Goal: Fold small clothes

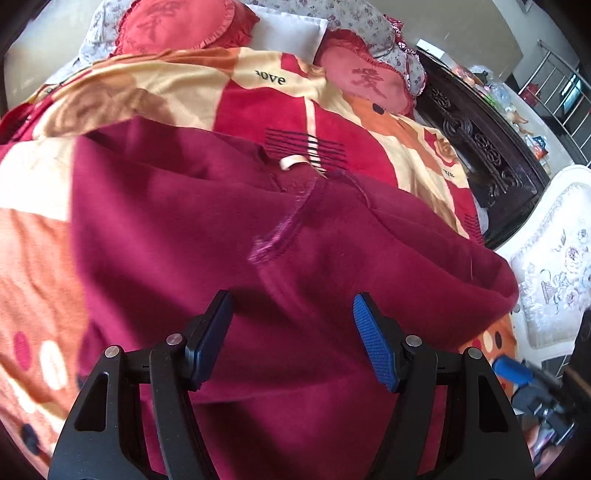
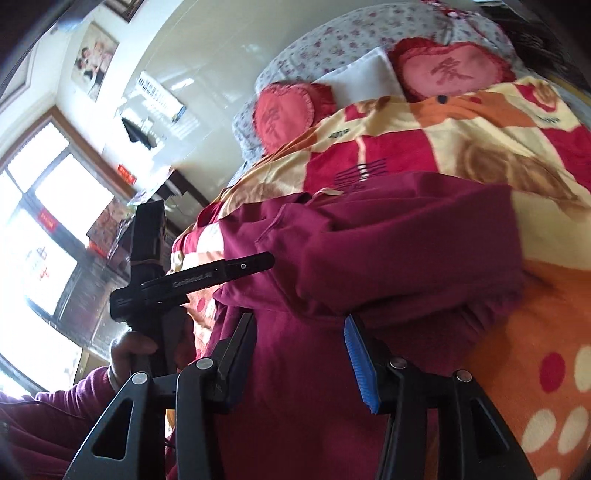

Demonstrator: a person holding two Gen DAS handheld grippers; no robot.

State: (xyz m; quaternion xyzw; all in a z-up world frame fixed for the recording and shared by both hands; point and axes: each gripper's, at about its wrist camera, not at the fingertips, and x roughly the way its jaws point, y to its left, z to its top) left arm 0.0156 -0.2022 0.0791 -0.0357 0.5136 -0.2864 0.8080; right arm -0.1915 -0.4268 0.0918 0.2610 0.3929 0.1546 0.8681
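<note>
My left gripper hangs over the maroon garment with its jaws spread wide and nothing pinched between them; the blue pads stand clear above the cloth. The garment fills the space ahead of and beneath this gripper, lying on the patterned blanket that covers the bed. Straight ahead of the fingertips I see a stitched seam running across the fabric, and farther on the neckline with a pale label at the collar.

My right gripper is parted too, its jaws apart with maroon cloth showing in the gap below them; I cannot see the pads pressing on anything. From here the garment has a folded-over layer, a sleeve laid crosswise over the body just beyond the fingertips.

The left view alone shows the dark carved wooden frame along the far side of the bed, a white cushioned chair beside it, and a blurred glimpse of the other tool near the lower right edge. The right view alone shows my left hand wrapped round the handle of the left tool, my maroon sleeve, bright windows and a framed picture on the wall. Both views show two red heart cushions at the head of the bed.
</note>
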